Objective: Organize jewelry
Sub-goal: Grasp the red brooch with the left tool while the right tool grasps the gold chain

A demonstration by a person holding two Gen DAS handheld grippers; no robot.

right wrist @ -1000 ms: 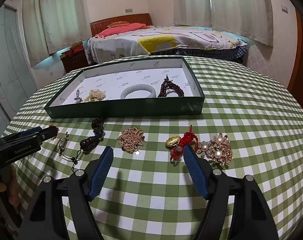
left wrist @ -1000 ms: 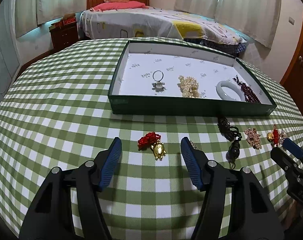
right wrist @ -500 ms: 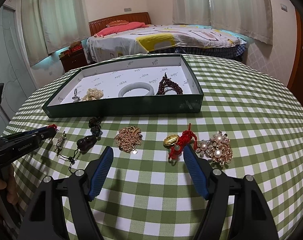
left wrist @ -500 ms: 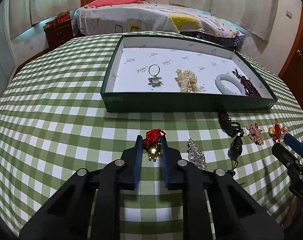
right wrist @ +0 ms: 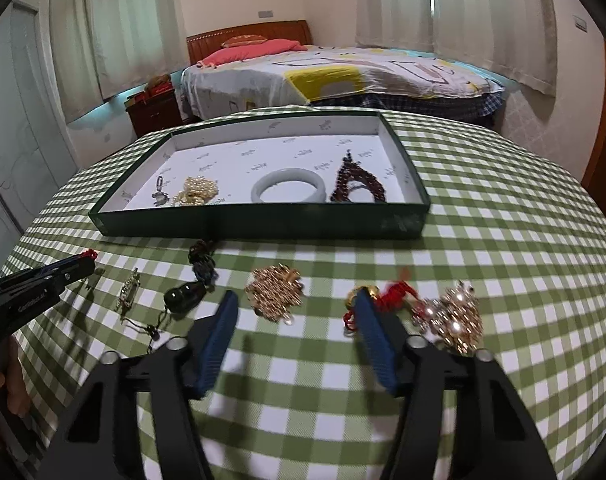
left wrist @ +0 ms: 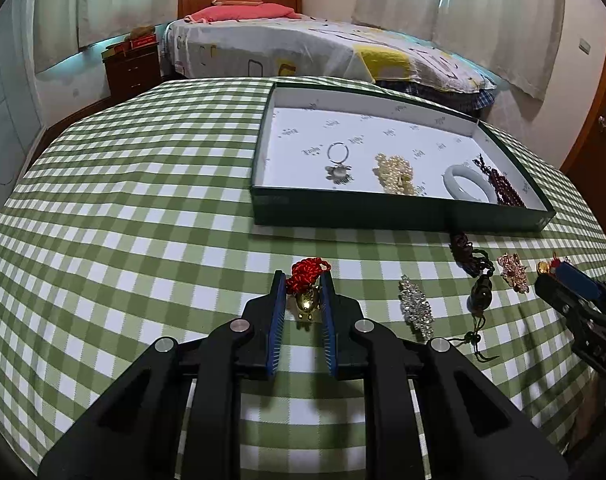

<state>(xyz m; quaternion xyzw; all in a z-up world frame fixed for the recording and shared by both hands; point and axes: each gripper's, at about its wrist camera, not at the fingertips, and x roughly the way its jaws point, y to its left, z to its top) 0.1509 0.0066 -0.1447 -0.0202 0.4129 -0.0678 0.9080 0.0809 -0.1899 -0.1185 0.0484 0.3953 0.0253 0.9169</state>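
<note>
My left gripper (left wrist: 301, 280) is shut on a gold charm with a red knotted cord (left wrist: 306, 280) and holds it just above the checked tablecloth; it also shows at the left of the right wrist view (right wrist: 79, 264). My right gripper (right wrist: 297, 304) is open, low over the cloth, with a gold filigree brooch (right wrist: 275, 291) between its fingers. The green tray (left wrist: 399, 216) holds a key ring (left wrist: 338, 160), pearls (left wrist: 395, 172), a white bangle (left wrist: 469, 182) and dark red beads (left wrist: 503, 184).
On the cloth lie a crystal brooch (left wrist: 416, 307), a dark gourd pendant on a cord (left wrist: 479, 290), a gold bead with a red knot (right wrist: 383, 298) and a pearl brooch (right wrist: 453, 316). A bed (left wrist: 323, 48) stands beyond the table.
My left gripper closed on the gold charm with the red cord and lifted it slightly. My right gripper moved forward and down toward the gold filigree brooch, staying open.
</note>
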